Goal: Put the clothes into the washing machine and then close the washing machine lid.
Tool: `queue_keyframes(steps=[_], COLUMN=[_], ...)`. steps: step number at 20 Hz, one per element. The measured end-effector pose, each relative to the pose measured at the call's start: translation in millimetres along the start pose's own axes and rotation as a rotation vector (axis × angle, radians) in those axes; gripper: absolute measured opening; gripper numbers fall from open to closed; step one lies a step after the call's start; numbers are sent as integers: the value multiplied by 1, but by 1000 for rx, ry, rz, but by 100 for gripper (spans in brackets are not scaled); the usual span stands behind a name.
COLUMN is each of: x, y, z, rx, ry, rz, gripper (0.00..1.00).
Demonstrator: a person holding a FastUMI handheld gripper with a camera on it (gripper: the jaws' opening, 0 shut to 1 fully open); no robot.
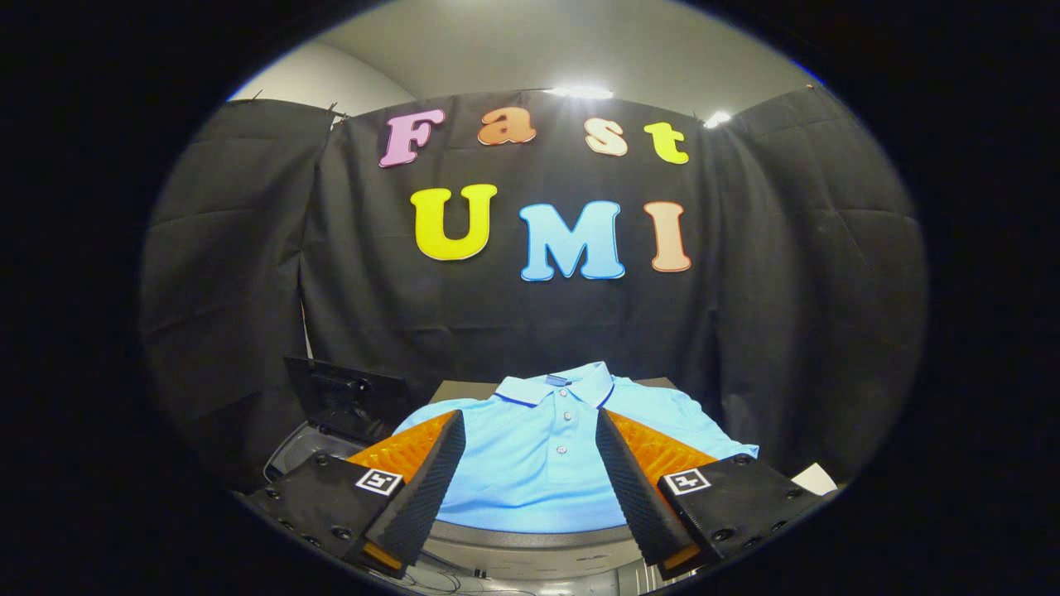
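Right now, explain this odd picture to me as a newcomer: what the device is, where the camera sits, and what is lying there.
A person carries a hand-held claw with two fingers; the camera rides on it and looks forward along them. The fingers stand apart, open, holding nothing. Between and just beyond them a light blue polo shirt lies flat on a table. Beside the table, past one finger, is a dark machine with its lid raised, probably the washing machine. A black cloth wall hangs behind.

Shirt (pixel 538 455) flat on table (pixel 530 542), ahead of and between spread fingers of gripper (pixel 530 463); washer (pixel 331 414) left of shirt, lid (pixel 344 393) up, cloth wall behind
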State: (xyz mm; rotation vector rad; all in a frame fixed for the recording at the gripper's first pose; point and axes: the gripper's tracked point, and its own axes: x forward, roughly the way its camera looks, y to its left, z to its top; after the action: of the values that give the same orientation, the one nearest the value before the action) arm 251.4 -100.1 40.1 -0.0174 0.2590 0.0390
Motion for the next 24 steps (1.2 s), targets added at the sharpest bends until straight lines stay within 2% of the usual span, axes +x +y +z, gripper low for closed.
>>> queue_keyframes(steps=[5,10,14,24], x=[34,65,85,116], y=[-6,-3,-11,-20], z=[-2,-15,-25,-54], rx=[0,16,-3,-23], ry=[68,162,212,362], rz=[0,40,23,29], gripper=[98,98,99,98])
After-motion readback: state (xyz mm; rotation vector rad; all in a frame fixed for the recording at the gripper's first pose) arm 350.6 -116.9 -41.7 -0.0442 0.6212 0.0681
